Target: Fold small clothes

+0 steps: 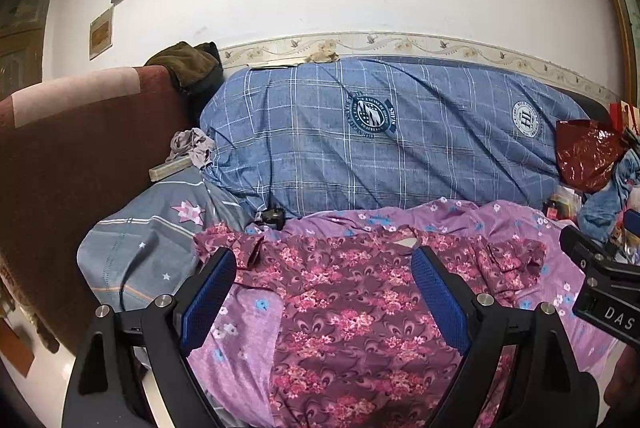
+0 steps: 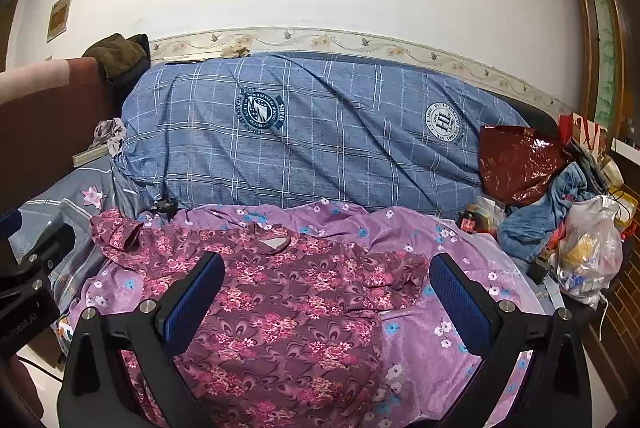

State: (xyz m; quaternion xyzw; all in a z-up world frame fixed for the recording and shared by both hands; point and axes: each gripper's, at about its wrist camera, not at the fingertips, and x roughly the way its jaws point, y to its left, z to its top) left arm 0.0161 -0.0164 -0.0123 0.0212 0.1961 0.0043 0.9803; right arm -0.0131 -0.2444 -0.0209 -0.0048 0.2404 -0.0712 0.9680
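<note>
White wall and a floral border strip back a bed whose lilac flowered bedspread (image 1: 248,344) carries the task's garment: a maroon short-sleeved top printed with pink flowers (image 1: 344,312), lying spread flat, neckline away from the cameras, one sleeve out to each side. Behind it lies a blue checked duvet roll (image 1: 360,148). The left gripper (image 1: 324,304) hangs above the top's left half with its blue-padded fingers wide apart and nothing between them; the right gripper (image 2: 328,304) does the same over the right half, equally empty. Folding looks not yet begun, the top only laid out. The next move probably calls for each gripper to descend and pinch a sleeve or side edge, taking only the top's cloth and not the bedspread beneath.
</note>
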